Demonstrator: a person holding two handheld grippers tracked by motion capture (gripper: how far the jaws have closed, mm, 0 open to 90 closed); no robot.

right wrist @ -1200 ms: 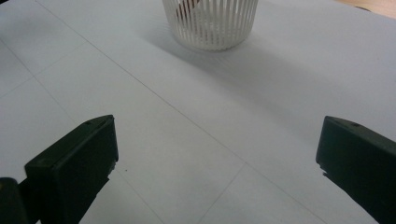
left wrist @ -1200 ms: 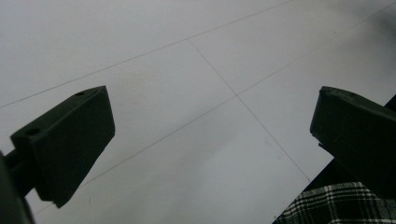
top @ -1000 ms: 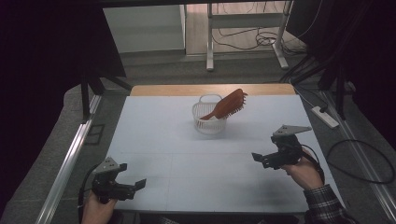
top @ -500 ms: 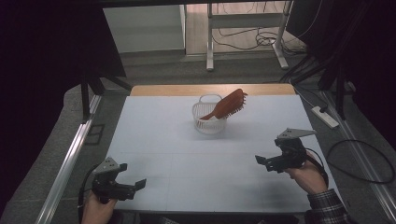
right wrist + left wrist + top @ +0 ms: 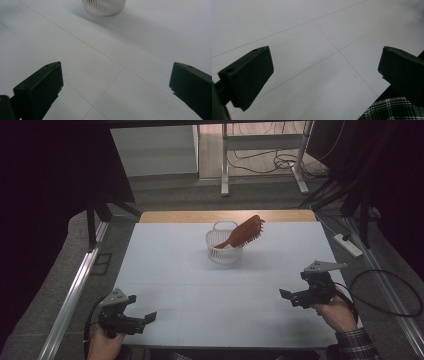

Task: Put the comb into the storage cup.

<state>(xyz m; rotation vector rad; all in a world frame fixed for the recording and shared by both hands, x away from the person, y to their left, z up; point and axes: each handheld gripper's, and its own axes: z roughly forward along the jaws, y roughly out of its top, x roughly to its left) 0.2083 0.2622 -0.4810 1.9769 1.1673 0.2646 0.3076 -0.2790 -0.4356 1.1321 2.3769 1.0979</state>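
This looks like a lab or test room. A white-topped bench [image 5: 225,290] stands on grey carpet, with black curtains at 9 and 3 o'clock. At 12 o'clock, loose cables [image 5: 270,162] lie under a metal-legged desk [image 5: 225,170], and a power strip [image 5: 347,245] lies at 2.

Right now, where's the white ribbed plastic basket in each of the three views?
High view: the white ribbed plastic basket stands upper centre on the white table, with a brown hairbrush leaning out of it.
Left gripper view: not in it.
Right gripper view: its lower part sits at the top edge, centre.
Shared landmark: the table's thin seam lines.
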